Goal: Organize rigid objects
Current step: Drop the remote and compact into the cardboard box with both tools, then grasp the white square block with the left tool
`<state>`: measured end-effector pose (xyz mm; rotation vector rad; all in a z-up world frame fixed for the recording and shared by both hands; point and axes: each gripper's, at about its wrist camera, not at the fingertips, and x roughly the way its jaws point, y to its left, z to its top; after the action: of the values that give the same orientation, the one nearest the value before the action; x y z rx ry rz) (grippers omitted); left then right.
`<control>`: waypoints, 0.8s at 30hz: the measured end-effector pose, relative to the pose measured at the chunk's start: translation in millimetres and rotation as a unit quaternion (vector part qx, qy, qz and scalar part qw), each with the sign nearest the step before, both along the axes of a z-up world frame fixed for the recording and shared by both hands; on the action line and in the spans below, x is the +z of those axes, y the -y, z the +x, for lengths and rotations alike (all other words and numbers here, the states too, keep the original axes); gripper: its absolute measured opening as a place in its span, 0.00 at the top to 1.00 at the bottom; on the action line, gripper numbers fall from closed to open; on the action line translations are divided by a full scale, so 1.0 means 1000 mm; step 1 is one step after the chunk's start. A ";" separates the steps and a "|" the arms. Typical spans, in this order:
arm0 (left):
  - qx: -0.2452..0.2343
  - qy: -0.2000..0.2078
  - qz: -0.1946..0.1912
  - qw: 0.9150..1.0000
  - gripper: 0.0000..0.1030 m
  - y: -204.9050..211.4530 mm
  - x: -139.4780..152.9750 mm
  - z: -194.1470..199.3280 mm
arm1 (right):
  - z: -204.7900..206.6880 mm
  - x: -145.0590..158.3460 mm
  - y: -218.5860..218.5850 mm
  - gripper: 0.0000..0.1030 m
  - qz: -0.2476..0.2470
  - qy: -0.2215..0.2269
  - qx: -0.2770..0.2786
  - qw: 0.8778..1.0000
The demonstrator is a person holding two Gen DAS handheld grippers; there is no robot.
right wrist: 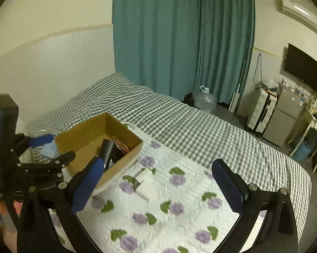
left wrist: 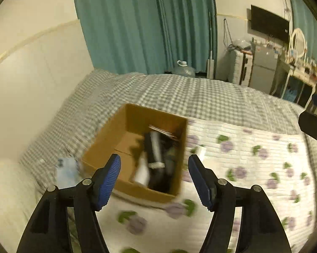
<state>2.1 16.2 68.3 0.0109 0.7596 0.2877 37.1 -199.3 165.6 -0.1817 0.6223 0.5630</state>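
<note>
Both grippers—left gripper (left wrist: pixel 154 162), right gripper (right wrist: pixel 156 168)—spread, empty, over floral quilt (right wrist: pixel 158 206); teal curtains (right wrist: pixel 179 38) behind.

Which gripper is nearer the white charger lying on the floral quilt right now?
Right. The right gripper is open with the white charger lying between its fingers. The left gripper is open over the cardboard box, with the charger off beside its right finger.
</note>
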 end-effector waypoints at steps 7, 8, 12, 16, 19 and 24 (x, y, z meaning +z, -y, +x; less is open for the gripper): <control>-0.002 -0.004 -0.006 1.000 0.32 0.047 -0.028 -0.004 | 0.003 -0.015 0.053 0.00 0.009 0.005 -0.008 1.000; 0.000 -0.003 -0.009 1.000 0.32 0.053 -0.035 -0.001 | 0.005 -0.021 0.057 0.00 0.006 0.003 -0.008 1.000; -0.004 -0.003 -0.012 1.000 0.32 0.073 -0.058 0.013 | 0.021 -0.062 0.063 0.00 -0.051 0.005 -0.009 0.999; -0.006 -0.008 -0.023 1.000 0.32 0.088 -0.090 0.039 | 0.041 -0.107 0.063 0.00 -0.066 -0.013 0.001 0.998; -0.007 -0.040 -0.020 0.999 0.32 0.096 -0.126 0.067 | 0.058 -0.143 0.062 0.00 -0.068 -0.031 0.012 0.997; 0.006 -0.104 -0.019 0.994 0.32 0.095 -0.182 0.109 | 0.079 -0.182 0.069 0.00 -0.076 -0.045 0.022 0.996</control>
<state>110.8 -78.4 -114.2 0.0002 0.9716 0.2857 116.2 -268.6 -16.8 -0.3157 0.7510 0.5686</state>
